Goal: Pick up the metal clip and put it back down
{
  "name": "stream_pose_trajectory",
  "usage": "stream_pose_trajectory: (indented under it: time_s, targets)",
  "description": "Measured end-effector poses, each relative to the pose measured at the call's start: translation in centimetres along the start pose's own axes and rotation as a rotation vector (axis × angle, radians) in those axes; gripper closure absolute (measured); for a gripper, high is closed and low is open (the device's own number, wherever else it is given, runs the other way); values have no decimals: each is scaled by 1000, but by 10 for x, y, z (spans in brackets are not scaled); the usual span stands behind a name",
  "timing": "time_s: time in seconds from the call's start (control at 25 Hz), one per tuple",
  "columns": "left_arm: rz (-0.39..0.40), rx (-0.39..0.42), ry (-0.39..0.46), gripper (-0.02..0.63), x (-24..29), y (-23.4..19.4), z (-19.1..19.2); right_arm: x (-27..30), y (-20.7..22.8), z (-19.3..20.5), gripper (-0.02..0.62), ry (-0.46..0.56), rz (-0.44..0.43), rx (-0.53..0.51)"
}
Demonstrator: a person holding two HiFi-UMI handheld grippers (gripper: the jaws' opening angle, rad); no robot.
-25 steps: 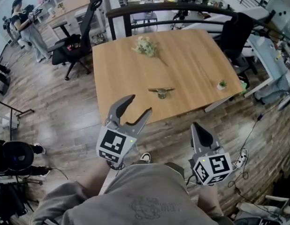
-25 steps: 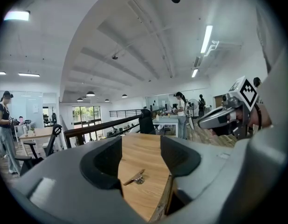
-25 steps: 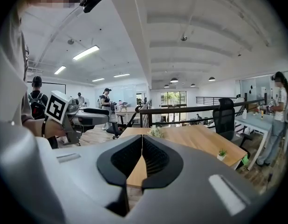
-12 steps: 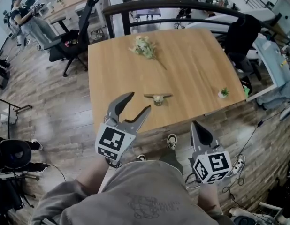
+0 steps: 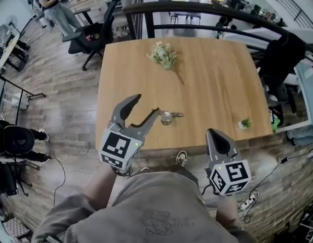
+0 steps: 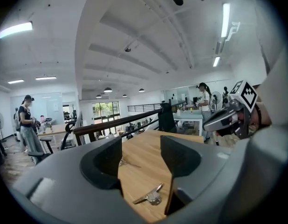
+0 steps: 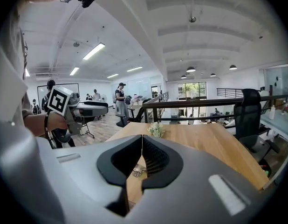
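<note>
**Head view.** The metal clip [image 5: 169,116] lies flat on the wooden surface [image 5: 217,85], close to the near edge and left of centre. The left gripper [image 5: 146,104] hovers over that edge with its fingers spread wide and holding nothing. Its right fingertip sits just beside the clip. The right gripper [image 5: 212,133] hangs off the near edge with its fingers pressed together, also holding nothing.

**Left gripper view.** The clip shows low in the gap between the spread fingers, so the line of approach appears correct. Recommended procedure:
- Descend until both fingertips nearly meet the surface.
- Straddle the clip's raised round middle, not its thin arms.
- Close squarely, because a thin flat part is likely to skid if pinched on one side.

**Right gripper view.** The closed fingers point along the surface, and the clip shows just beyond their tips.

**Surroundings.** A flower sprig [image 5: 164,55] lies toward the far side and a small plant [image 5: 244,123] stands near the right edge. Both are well apart from the clip, and nothing obstructs the descent. A railing [image 5: 197,8] runs beyond the far edge.
</note>
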State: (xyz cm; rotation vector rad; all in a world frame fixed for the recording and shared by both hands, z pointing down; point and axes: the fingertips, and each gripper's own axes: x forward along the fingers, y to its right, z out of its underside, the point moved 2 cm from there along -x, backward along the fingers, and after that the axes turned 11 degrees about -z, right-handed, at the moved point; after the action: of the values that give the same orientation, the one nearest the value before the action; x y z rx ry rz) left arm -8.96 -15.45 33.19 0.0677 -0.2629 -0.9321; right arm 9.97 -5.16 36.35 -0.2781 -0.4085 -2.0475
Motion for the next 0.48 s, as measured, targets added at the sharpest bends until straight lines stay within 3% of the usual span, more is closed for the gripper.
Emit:
stream_pose_trajectory:
  time_s: [0.16, 0.48]
  targets:
    - [-77, -34, -33, 347, 18, 12, -3, 7, 36, -11, 582, -6, -82, -39]
    - [-199, -27, -70, 347, 31, 26, -5, 22, 76, -24, 583, -6, -201, -87]
